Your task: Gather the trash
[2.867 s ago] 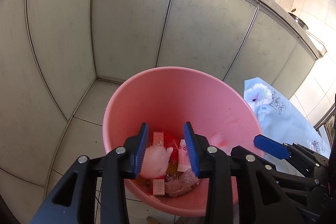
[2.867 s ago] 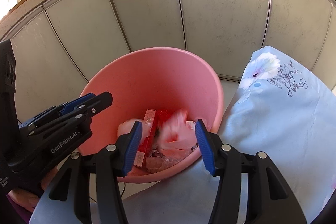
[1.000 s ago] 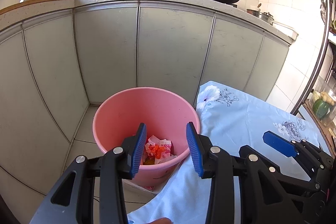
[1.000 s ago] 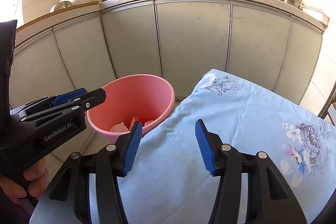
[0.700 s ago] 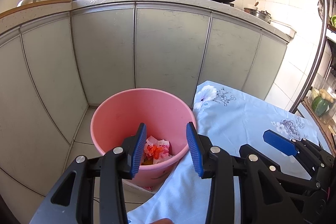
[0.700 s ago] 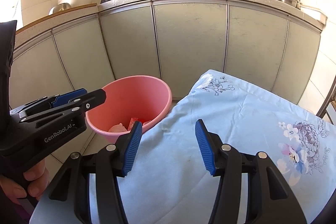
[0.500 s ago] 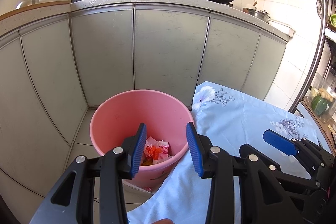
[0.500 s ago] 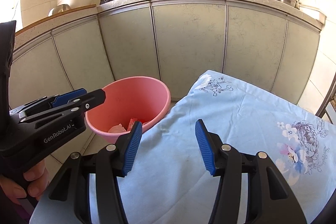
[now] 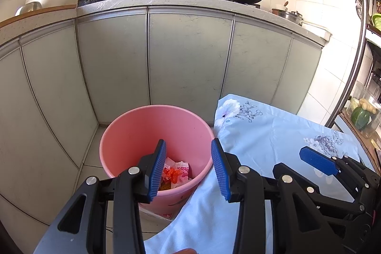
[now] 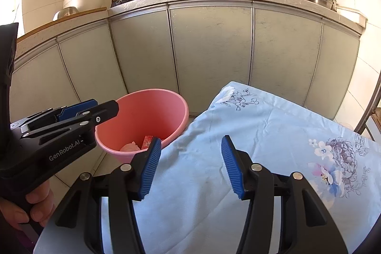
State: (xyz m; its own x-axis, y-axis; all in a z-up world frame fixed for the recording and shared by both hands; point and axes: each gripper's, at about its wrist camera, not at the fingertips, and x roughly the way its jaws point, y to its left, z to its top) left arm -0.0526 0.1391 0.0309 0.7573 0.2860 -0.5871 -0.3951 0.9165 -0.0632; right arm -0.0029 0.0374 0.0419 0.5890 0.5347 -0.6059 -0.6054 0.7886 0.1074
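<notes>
Open air above the pink bucket (image 9: 133,135) – cabinet doors (image 9: 188,58) behind, clothed table (image 10: 273,135) beside.

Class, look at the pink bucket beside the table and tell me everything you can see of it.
The pink bucket looks like smooth plastic, round, widening to an open rim, with no lid or handle in view. It stands upright on the tiled floor before the grey cabinet doors. The blue floral tablecloth hangs against its side. Crumpled wrappers, red, orange and white, lie at the bottom. Neither claw touches it.
</notes>
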